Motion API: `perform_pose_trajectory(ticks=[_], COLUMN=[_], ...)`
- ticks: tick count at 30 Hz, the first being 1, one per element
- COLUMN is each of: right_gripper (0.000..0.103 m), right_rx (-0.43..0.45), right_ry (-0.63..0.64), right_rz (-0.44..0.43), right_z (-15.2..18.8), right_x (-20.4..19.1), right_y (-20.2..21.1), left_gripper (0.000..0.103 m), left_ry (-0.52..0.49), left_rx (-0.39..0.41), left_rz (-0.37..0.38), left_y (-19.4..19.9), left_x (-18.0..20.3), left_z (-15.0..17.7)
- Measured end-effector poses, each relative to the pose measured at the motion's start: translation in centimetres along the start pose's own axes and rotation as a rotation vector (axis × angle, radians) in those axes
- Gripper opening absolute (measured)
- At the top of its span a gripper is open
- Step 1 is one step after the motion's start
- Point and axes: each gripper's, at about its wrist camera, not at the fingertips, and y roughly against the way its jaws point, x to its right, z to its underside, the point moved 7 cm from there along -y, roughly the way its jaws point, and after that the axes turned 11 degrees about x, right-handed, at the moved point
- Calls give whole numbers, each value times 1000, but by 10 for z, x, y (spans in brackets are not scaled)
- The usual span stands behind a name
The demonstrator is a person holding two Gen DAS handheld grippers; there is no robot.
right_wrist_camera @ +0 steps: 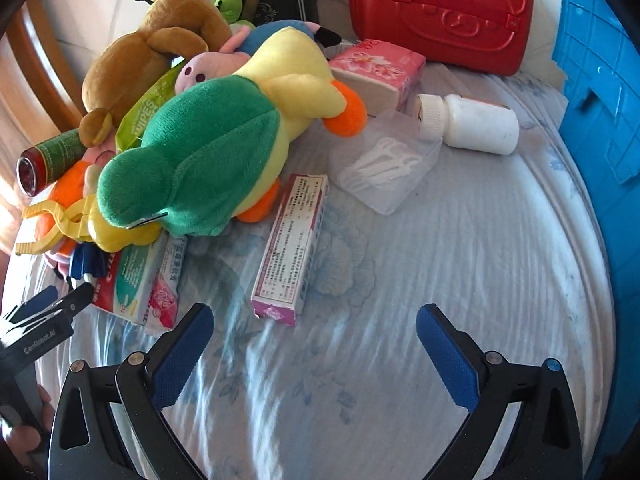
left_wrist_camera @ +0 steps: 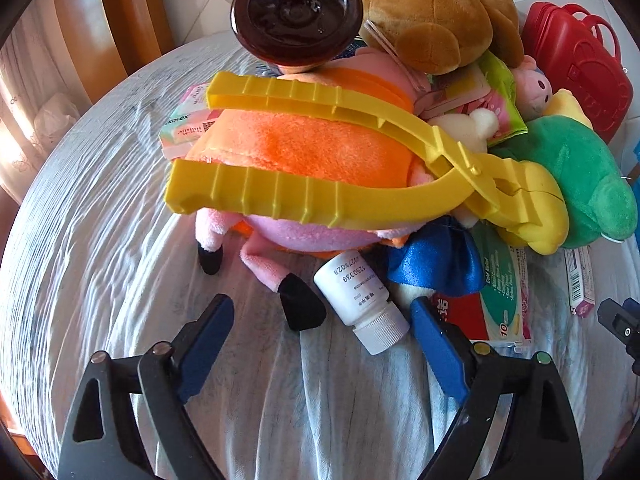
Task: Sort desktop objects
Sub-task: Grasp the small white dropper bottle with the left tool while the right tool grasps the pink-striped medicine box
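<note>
In the left wrist view my left gripper (left_wrist_camera: 322,314) is open just above the cloth-covered table. A small white pill bottle (left_wrist_camera: 360,304) lies on its side between the fingers, close to the right pad, beside the black foot of a pink and orange plush pig (left_wrist_camera: 304,148). Yellow plastic tongs (left_wrist_camera: 320,184) lie across the pig. In the right wrist view my right gripper (right_wrist_camera: 316,316) is open and holds nothing. A pink and white medicine box (right_wrist_camera: 292,244) lies just ahead of it, nearer its left finger.
A green and yellow plush duck (right_wrist_camera: 208,152), a brown plush bear (right_wrist_camera: 160,52) and flat medicine packs (right_wrist_camera: 140,284) are piled on the left. Further back lie a second white bottle (right_wrist_camera: 472,124), a clear box of floss picks (right_wrist_camera: 384,164), a tissue pack (right_wrist_camera: 380,68) and a red case (right_wrist_camera: 440,12). A blue crate (right_wrist_camera: 600,120) stands at the right.
</note>
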Motion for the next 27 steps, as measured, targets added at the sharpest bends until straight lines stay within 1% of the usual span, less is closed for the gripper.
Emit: perform_pose_trajectory(ticks=[1,2,4,7,10,13,15,17,18,19,21,23,25,27], right_gripper=[103,103,103,103,103,103,99,84,79,69,66,65,64,59], right_rx=[-3,-6,-5,4,14,0,3,-4,-3,-1,10,21,34,51], right_ry=[1,2,5,21,25,29,36,33,28,25,34,48,78,92], right_rz=[0,-1,-1,6,8,22,47,47,48,47,52,52,71,69], right_z=[1,1,0,-2,-3,-3,-4,-3,-4,-5,-7,-9,-10,-11], right_x=[-1,-2,-4,-9,-12,-12,-12,-12,-12,-13,-15,-17,-21,-24], right_y=[-2,-4,-7,-10,-15,-22,-27,-31,-33,-35,-37,-39,-42,-43], left_gripper=[87,83,78,76,75,75,75,75,75,75,75,75,75,76], left_ry=[-2,-9,-27,2,-20,-40,-41,-52,-55,-48,-33,-31,-33,-34], left_rx=[-6,-13,-31,-34,-26,-12,-15,-25,-34,-27,-26,-23,-20,-18], left_rz=[-2,-12,-37,-28,-19,3,16,10,8,11,16,22,23,22], left_y=[-1,-2,-5,-3,-1,2,0,-4,-7,-6,-7,-8,-9,-10], left_x=[-2,-4,-11,-21,-18,-7,0,5,6,8,7,6,6,4], left_z=[2,4,10,11,8,2,-1,0,2,4,4,3,3,3])
